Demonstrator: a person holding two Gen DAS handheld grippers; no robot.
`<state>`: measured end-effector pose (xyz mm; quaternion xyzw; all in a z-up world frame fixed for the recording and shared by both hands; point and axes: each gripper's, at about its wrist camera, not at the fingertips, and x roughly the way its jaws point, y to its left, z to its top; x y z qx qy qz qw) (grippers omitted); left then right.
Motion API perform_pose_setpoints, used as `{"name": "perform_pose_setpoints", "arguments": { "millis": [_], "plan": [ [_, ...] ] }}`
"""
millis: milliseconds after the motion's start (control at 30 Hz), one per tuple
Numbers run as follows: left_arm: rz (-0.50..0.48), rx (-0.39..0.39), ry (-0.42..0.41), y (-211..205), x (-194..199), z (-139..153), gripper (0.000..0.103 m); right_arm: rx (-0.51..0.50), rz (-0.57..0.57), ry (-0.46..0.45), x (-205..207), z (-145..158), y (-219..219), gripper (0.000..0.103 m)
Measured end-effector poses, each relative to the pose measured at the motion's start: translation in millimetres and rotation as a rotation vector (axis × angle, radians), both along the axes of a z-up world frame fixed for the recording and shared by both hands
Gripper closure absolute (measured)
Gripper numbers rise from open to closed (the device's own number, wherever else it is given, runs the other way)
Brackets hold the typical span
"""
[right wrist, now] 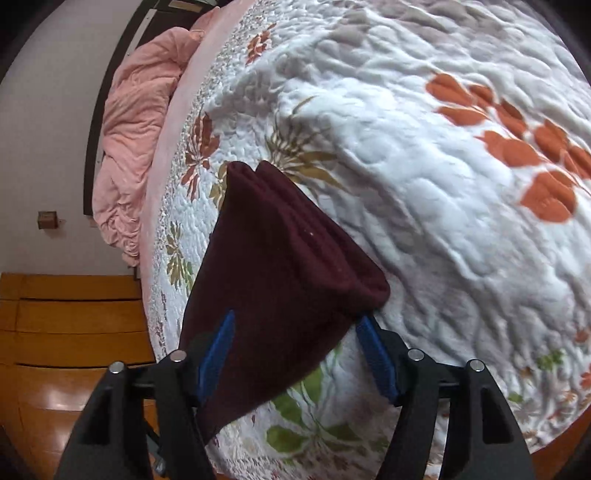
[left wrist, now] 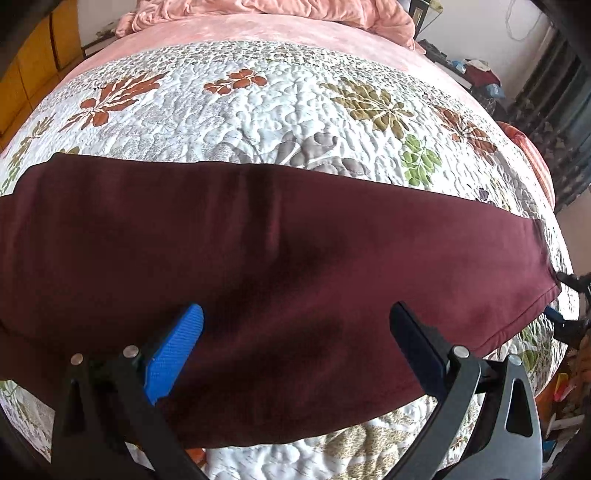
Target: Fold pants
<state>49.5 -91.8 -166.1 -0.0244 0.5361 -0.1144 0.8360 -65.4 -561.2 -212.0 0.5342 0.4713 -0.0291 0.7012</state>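
Left gripper (left wrist: 295,332): jaws spread wide, nothing between them, hovering over the near long edge of the pants (left wrist: 258,266). Blue pad at 7 o'clock in the left wrist view, dark finger at 5 o'clock; maroon cloth fills the gap behind them but I see no pinch.

Right gripper (right wrist: 295,347): also spread, straddling one end of the pants (right wrist: 288,258). Cloth lies between the two blue pads (right wrist: 373,354); contact with either pad cannot be told for sure (the left pad looks just beside or touching the fabric, the right one sits at the cloth's corner). Not a closed grip.

Pants: maroon, laid flat as one long band across the quilted bedspread (left wrist: 280,110), apparently already doubled leg on leg, since the end in the right wrist view shows several stacked layers. In the left wrist view the band runs from 9 o'clock to 3 o'clock, and the right gripper's tip shows at the 3 o'clock end.

Handling, as judgement: soft knit or fleece, light, limp, no stiffness to carry a fold by itself. Layers will slide on each other unless all are pinched together. Best hold seems to be the corners of one end, deep enough to catch every layer, then carry that end over toward the other. The puffy quilt may drag on the bottom layer.

Farther off, 12 o'clock: pink blanket (left wrist: 295,14) bunched at the head of the bed. Wooden drawers (right wrist: 74,332) at 8 o'clock in the right wrist view.
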Motion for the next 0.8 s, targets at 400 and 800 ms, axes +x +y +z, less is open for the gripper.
{"name": "perform_pose_setpoints", "arguments": {
  "millis": [400, 800],
  "plan": [
    [0.041, -0.040, -0.019, 21, -8, 8, 0.003, -0.125, 0.006, -0.068, -20, 23, -2, 0.084],
    [-0.050, 0.056, -0.002, 10, -8, -14, 0.003, -0.114, -0.018, -0.007, -18, 9, 5, 0.083]
  ]
}}
